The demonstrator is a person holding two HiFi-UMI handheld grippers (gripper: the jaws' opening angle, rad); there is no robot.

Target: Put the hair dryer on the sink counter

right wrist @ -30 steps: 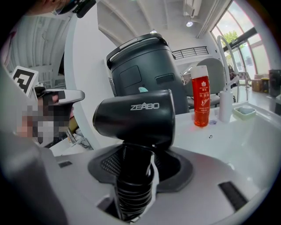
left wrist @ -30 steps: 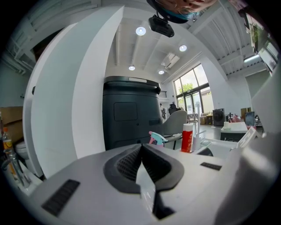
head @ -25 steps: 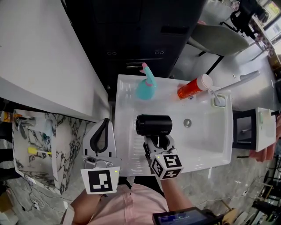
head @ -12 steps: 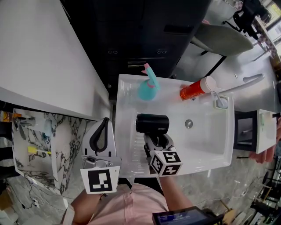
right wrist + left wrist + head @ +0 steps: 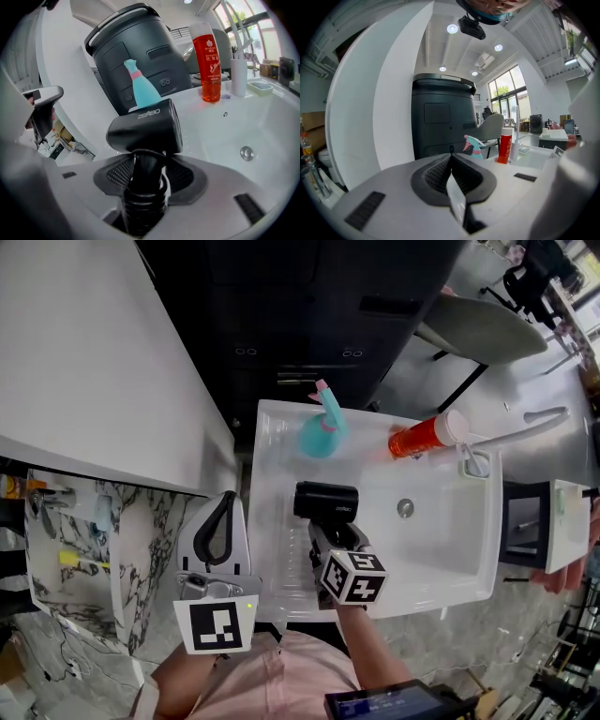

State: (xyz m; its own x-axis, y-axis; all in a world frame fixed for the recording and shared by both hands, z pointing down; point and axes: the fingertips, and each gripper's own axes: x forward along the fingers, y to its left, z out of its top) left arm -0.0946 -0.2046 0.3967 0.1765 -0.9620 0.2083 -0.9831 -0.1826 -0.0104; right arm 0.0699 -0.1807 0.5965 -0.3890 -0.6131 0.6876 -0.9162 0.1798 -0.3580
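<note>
A black hair dryer is held by its handle in my right gripper, over the left part of the white sink counter. In the right gripper view the pads clamp the handle and the dryer's barrel lies crosswise above my right gripper. Whether the dryer touches the counter I cannot tell. My left gripper stays left of the sink, off the counter. Its jaws are shut with nothing between them, as my left gripper shows in its own view.
A teal spray bottle and a red shampoo bottle stand along the counter's back edge, with a faucet at the back right. The drain lies mid-basin. A dark cabinet stands behind the sink, and a white wall panel to the left.
The right gripper has carried the hair dryer a little toward the back of the sink, nearer the spray bottle. The left gripper has stayed where it was.
</note>
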